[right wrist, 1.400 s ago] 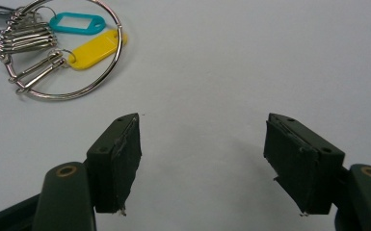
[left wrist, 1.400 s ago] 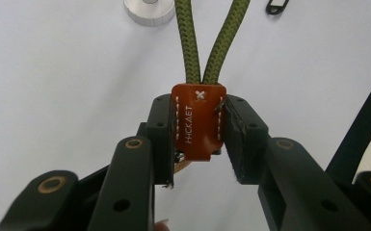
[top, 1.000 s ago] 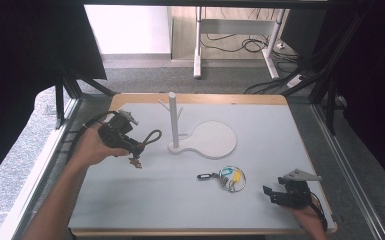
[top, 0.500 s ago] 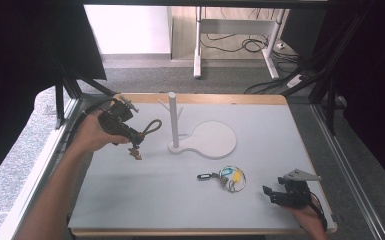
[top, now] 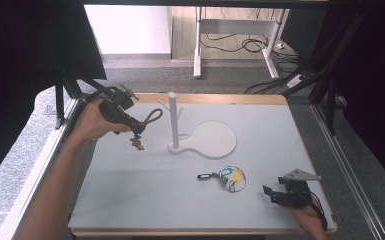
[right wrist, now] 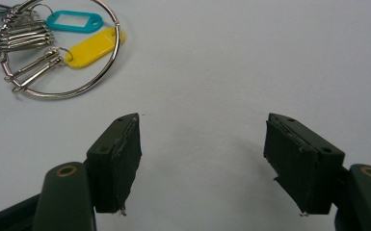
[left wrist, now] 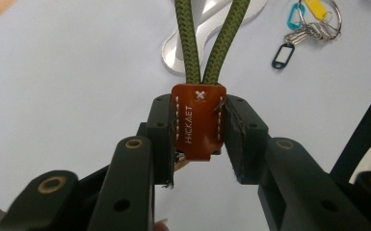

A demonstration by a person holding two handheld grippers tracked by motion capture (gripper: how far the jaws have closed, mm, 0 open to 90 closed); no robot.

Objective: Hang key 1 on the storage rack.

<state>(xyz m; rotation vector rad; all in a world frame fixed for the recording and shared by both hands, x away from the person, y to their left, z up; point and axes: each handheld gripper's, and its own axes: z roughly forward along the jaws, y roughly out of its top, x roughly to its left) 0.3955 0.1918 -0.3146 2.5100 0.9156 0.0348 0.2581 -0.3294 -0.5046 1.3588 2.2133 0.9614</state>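
Brown leather, stitched in white, sits clamped between the black jaws of the left gripper (left wrist: 200,130) at the centre of the left gripper view: it is the tab (left wrist: 198,120) of a keychain whose olive cord loop (left wrist: 212,43) runs up and out of the top of that frame. In the high view the left gripper (top: 136,131) hangs above the table's upper left, just left of the white stand (top: 174,120), with the cord loop (top: 152,116) curling toward the post and a small brown piece (top: 137,144) dangling below the jaws, clear of the surface. The person's left hand (top: 92,125) wraps the gripper body, forearm entering from the lower left.

The stand's upright peg rises from a flat, paddle-shaped base (top: 212,140) near the middle of the table (top: 130,200).

At the lower right of the high view, the right gripper (top: 274,194) rests low by the table's front edge, held in the right hand (top: 307,212). Its jaws stand wide apart with nothing between them, as the right gripper view (right wrist: 200,163) shows. A key ring (right wrist: 58,48) with teal and yellow tags lies flat at that frame's upper left; in the high view the key ring (top: 230,177) lies between stand and right gripper, apart from both.
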